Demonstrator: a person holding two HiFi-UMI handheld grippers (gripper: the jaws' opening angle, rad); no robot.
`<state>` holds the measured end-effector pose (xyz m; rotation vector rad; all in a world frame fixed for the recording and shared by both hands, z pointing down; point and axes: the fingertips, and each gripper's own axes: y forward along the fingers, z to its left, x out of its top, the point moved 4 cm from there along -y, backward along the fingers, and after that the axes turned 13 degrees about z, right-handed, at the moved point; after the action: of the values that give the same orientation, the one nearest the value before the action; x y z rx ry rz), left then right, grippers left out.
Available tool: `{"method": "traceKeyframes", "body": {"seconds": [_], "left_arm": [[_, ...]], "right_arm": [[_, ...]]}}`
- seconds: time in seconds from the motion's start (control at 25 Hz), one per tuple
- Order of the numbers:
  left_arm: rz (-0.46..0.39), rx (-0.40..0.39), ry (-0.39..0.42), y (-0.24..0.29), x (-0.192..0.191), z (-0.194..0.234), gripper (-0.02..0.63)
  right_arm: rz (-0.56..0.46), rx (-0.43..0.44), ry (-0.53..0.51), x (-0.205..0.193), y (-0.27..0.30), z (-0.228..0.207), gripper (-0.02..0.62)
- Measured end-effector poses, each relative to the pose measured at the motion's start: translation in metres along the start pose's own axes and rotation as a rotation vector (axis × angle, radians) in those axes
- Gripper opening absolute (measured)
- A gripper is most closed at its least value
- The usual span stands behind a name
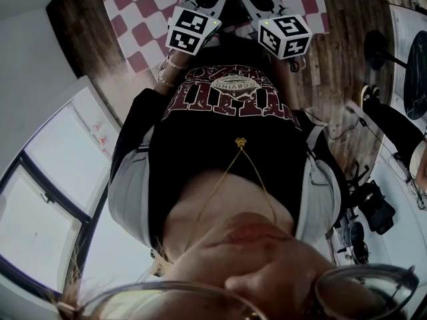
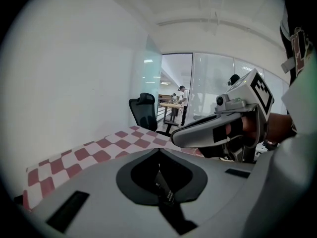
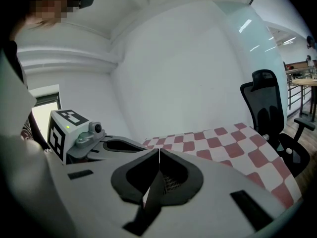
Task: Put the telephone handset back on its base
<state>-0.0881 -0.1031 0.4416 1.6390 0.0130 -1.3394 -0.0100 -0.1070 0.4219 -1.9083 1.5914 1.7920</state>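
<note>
Handset is seen nowhere; a stiff, light, slick shell, best taken mid-grip, is presumed. Left tongs [image 2: 159, 152] and right tongs [image 3: 159, 153] are pressed together, empty, above the bench [image 3: 223, 138].

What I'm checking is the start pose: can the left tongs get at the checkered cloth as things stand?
Probably yes. The left tongs, shut and empty, hang in the air with the checkered cloth below and ahead of them. Only open air lies between, so nothing seems to block a move down.

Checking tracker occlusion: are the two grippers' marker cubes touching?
Apart. Head view: a clear gap separates the left cube and the right cube.
</note>
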Motion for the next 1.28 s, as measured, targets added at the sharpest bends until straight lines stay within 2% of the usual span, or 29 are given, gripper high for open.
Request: {"method": "traceKeyframes", "body": {"seconds": [0.48, 0.92, 1.28], "left_arm": [[-0.082, 0.062, 0.029, -0.028, 0.032, 0.009, 0.011], [-0.183, 0.059, 0.013, -0.062, 0.066, 0.013, 0.011], [-0.214, 0.078, 0.030, -0.077, 0.077, 0.014, 0.011]], "right_arm": [[-0.076, -0.012, -0.063, 0.038, -0.013, 0.007, 0.021], [-0.149, -0.014, -0.131, 0.069, -0.030, 0.020, 0.021], [-0.173, 0.002, -0.170, 0.083, -0.037, 0.033, 0.021]]}}
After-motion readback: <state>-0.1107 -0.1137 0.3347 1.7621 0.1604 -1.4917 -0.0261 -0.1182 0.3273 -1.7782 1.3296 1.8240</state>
